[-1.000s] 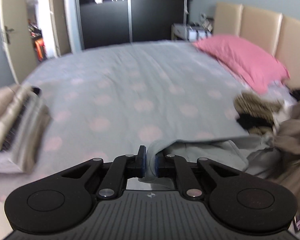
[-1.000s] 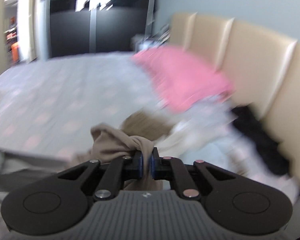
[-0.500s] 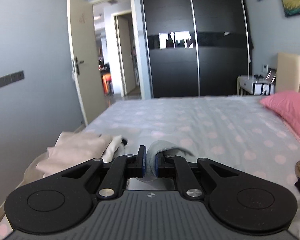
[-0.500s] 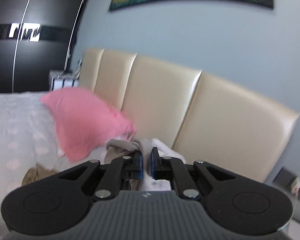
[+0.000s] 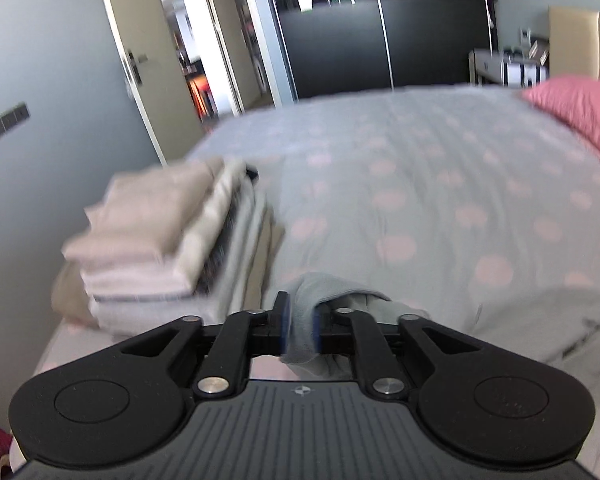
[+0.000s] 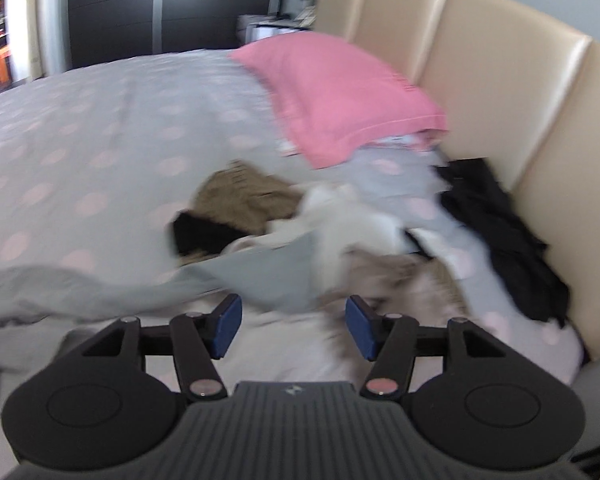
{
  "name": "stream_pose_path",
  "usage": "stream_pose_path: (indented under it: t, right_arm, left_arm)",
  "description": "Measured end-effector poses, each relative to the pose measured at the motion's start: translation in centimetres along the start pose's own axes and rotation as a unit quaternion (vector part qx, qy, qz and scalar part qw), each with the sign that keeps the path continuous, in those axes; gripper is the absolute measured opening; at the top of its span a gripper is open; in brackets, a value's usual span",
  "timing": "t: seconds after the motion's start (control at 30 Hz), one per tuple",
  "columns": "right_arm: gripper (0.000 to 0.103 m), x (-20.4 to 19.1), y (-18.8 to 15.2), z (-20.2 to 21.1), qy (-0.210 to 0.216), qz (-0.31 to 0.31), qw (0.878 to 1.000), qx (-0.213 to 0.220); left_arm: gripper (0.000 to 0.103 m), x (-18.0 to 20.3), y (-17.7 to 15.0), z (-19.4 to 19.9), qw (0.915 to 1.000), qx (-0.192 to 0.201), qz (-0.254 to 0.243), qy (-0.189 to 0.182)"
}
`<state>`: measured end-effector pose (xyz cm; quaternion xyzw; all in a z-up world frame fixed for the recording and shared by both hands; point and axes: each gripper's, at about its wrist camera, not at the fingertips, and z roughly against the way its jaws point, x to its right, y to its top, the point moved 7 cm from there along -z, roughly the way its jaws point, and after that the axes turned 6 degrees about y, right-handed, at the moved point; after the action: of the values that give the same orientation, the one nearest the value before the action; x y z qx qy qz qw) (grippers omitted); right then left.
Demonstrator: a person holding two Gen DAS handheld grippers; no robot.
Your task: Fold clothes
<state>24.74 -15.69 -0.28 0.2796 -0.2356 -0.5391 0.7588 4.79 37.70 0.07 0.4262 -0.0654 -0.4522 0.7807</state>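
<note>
Bedroom light falls across a wide bed [image 5: 440, 184] covered in a pale grey sheet with pink dots, with a dark sliding wardrobe [image 5: 380, 28] at the far end and an open door [image 5: 148, 72] to its left. In the left wrist view, a stack of folded clothes [image 5: 168, 240], beige on top and white and grey beneath, sits at the left edge of the bed, blurred. The left gripper [image 5: 299, 330] has its jaws opening, and a fold of a grey garment [image 5: 324, 292] lies between the blue pads; whether they still press on the cloth cannot be told for sure, though it fills the narrow gap. From there the grey garment trails off to the right over the sheet. In the right wrist view, the right gripper [image 6: 293, 326] is opening, its pads spread wide with nothing pinched between them; a grey flap of cloth [image 6: 276, 272] and a fuzzy beige piece [image 6: 400, 276] lie just beyond the fingertips, both blurred. Further back is a loose pile of unfolded clothes: a brown knit [image 6: 244, 196], something black [image 6: 200, 234] beside it, and white fabric [image 6: 352, 216]. A pink pillow [image 6: 336, 92] leans at the cream padded headboard [image 6: 500, 92], and a dark garment [image 6: 500, 232] lies crumpled against the headboard on the right.
</note>
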Motion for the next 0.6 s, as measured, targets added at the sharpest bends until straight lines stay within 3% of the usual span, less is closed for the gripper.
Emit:
stream_pose_path:
  t: [0.2, 0.43, 0.5, 0.6]
  right_arm:
    - [0.062, -10.5, -3.8, -3.4, 0.11, 0.059, 0.991, -0.042]
    - [0.062, -21.0, -5.5, -6.6, 0.181, 0.138, 0.971, -0.068]
    - [0.062, -23.6, -5.8, -6.9, 0.203, 0.149, 0.965, -0.072]
    - [0.062, -27.0, -6.5, -6.2, 0.235, 0.164, 0.955, -0.075]
  left_arm:
    - [0.042, 1.1, -3.4, -1.7, 0.9978, -0.048, -0.025, -0.039]
    - [0.042, 1.3, -6.2, -3.2, 0.993, -0.084, -0.048, -0.068]
    - [0.027, 1.5, -7.2, -3.5, 0.989, -0.103, -0.054, -0.091]
    - [0.018, 2.7, -8.7, -3.1, 0.9809, -0.122, -0.086, -0.125]
